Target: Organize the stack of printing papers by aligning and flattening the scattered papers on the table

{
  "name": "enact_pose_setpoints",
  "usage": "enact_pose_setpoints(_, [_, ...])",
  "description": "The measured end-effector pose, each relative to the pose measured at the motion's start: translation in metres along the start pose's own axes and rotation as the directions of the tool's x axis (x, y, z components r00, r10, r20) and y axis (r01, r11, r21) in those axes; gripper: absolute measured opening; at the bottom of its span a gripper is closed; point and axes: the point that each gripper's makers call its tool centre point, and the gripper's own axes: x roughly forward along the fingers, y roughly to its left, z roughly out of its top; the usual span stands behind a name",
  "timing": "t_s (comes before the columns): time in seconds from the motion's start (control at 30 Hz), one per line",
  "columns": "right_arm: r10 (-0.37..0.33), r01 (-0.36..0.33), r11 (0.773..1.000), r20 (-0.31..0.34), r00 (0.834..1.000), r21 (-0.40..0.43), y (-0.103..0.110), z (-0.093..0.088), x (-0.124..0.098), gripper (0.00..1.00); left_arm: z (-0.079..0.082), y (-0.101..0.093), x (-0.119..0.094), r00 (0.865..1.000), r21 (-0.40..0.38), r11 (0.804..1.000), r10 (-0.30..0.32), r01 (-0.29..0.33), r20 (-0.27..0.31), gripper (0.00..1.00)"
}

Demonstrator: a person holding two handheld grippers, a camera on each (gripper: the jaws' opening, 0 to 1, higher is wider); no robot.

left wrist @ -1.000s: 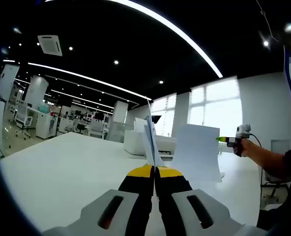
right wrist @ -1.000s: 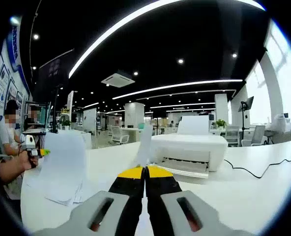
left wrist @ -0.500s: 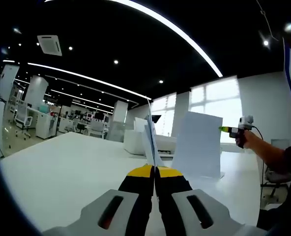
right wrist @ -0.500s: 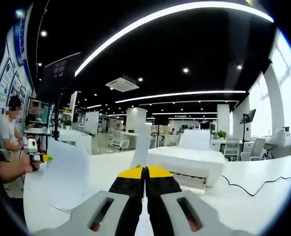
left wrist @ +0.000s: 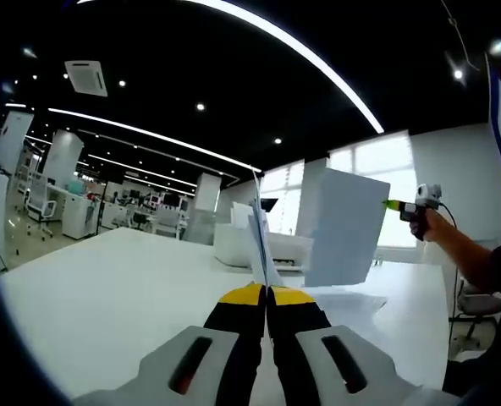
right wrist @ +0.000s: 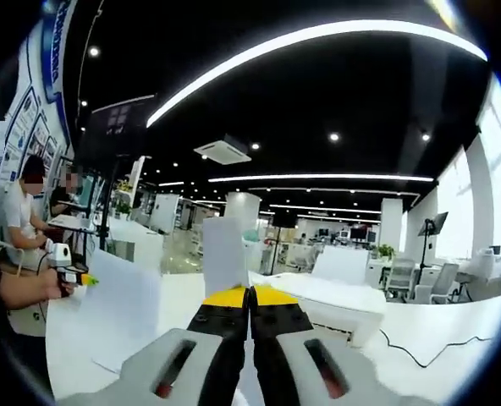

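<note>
Two grippers, left gripper and right gripper, fingers clamped on upright papers between them.

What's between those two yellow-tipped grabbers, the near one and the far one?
In the left gripper view, the paper stack spans from the left gripper to the right gripper.

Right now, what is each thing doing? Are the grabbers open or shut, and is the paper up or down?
left gripper: shut on the paper's edge.
right gripper: shut on the paper's other edge.
stack of paper: held upright, lifted off the table.
printer: sitting on the table, a sheet standing in its tray.
</note>
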Motion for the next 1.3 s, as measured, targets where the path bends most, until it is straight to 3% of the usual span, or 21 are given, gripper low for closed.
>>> enact_pose_setpoints(0.6, [0.04, -0.039, 0.998, 0.019, 0.999, -0.045, 0.021, 0.025, -0.002, 0.0, 0.0, -0.001, 0.0, 1.0, -0.004, 1.0, -0.007, 0.007, 0.002, 0.06])
enact_pose_setpoints(1.3, [0.164, -0.16, 0.983, 0.034, 0.986, -0.095, 0.081, 0.05, -0.006, 0.0, -0.001, -0.001, 0.001, 1.0, -0.003, 1.0, -0.01, 0.01, 0.001, 0.06])
